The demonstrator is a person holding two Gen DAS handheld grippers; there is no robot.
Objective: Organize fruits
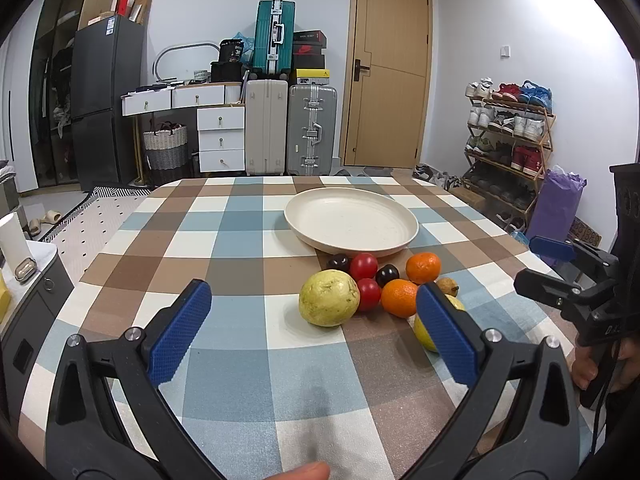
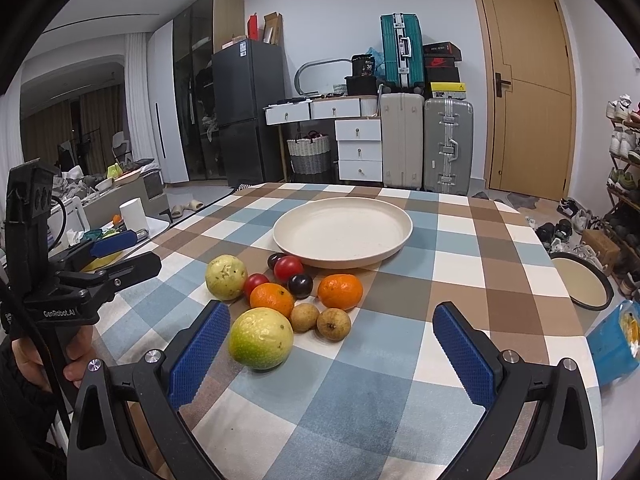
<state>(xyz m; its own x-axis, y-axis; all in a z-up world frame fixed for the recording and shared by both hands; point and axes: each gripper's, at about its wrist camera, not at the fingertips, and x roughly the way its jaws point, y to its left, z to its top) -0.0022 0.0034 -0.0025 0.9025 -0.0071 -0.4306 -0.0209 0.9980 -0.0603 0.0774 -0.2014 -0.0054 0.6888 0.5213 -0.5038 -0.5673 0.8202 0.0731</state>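
Checkered blue-and-brown tablecloth point(image 2: 460, 240) is carrying a cream round plate point(image 2: 342, 232), lying empty at the far side; mixed fruits point(image 2: 280, 300) are clustering just near it — likely awaiting transfer. Left gripper point(image 1: 312, 320) and right gripper point(image 2: 332, 344) are hovering with fingers wide, holding nothing.

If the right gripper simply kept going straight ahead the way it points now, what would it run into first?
Probably nothing at first: the open right gripper aims over bare checked tablecloth. Its left finger would likely brush the large yellow-green round fruit; the small brown fruit sits close, depth unclear.
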